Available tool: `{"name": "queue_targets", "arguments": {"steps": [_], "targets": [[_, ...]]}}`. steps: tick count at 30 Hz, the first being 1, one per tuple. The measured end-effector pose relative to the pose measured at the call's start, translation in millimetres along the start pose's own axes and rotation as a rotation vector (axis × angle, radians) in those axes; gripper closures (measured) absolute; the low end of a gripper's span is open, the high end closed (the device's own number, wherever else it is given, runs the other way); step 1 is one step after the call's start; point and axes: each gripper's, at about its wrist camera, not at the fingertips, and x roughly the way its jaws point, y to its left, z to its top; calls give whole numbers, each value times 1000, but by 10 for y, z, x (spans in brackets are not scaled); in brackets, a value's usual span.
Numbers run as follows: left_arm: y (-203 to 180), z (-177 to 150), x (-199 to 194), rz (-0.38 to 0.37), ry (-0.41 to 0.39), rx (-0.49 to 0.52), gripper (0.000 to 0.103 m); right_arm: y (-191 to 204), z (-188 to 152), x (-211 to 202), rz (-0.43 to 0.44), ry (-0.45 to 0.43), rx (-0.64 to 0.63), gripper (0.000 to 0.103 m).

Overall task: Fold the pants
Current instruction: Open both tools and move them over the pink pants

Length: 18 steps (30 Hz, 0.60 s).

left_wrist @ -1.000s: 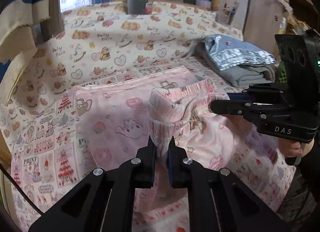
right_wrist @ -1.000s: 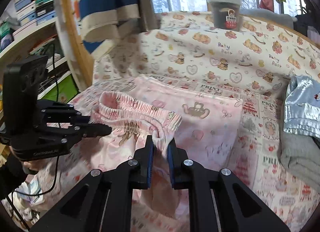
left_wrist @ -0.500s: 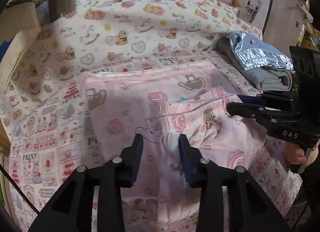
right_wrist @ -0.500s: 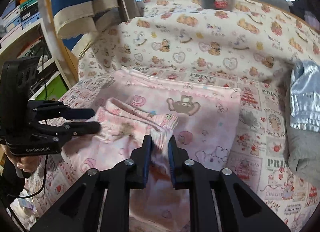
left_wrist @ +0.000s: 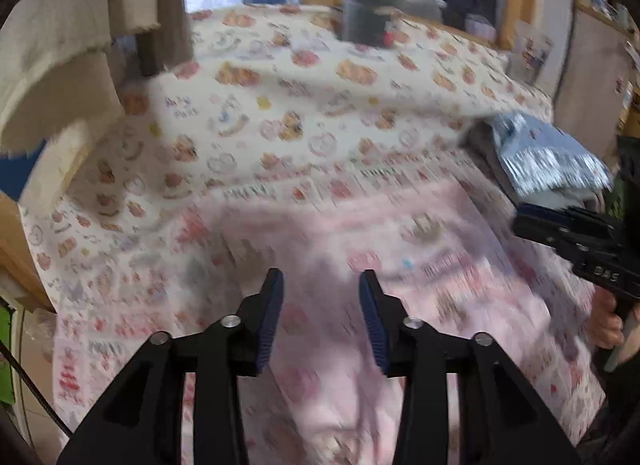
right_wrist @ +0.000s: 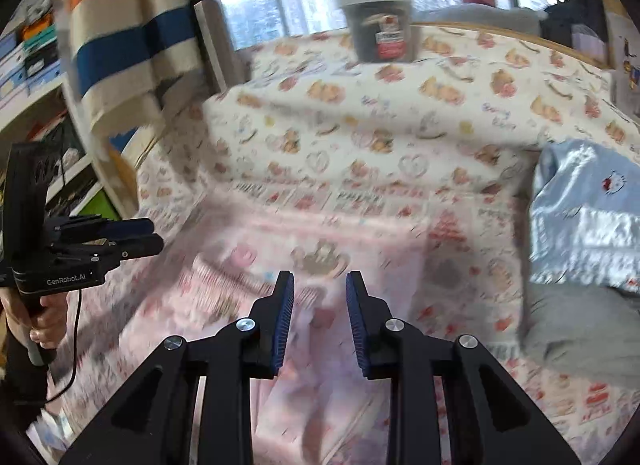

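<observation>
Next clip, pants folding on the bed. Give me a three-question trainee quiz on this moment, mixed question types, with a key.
1. True or false: the left gripper is clamped on the pink pants.
2. Multiple choice: what lies on the bed to the right of the pants in the right wrist view? A) a folded light blue and grey pile B) a pair of shoes C) a laptop
3. Fill in: the dark tub with the red label stands at the ___ edge of the bed, near the window.

Key:
1. False. Its jaws are opening with no cloth pinched between them; the right gripper is likewise opening and empty.
2. A
3. far
</observation>
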Motion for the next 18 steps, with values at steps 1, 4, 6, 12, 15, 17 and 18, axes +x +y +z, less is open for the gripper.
{"name": "queue_targets", "arguments": {"steps": [1, 4, 6, 12, 15, 17, 18], "targets": [[63, 82, 46, 27, -5, -16, 57, -61, 82, 5, -6, 6, 25, 69], [280, 273, 269, 57, 13, -67, 56, -308, 336, 50, -51, 5, 118, 36], [436, 333, 464, 70, 44, -114, 56, -440, 450, 140, -97, 13, 144, 36], [713, 229, 868, -9, 114, -187, 56, -812, 492, 560, -108, 98, 217, 38], [801, 201, 908, -33, 88, -187, 52, -870, 400, 751, -107, 148, 189, 43], [874, 215, 972, -102, 105, -229, 51, -878, 359, 856, -83, 169, 172, 45], [892, 223, 1009, -120, 113, -243, 51, -886, 346, 892, -73, 176, 172, 45]]}}
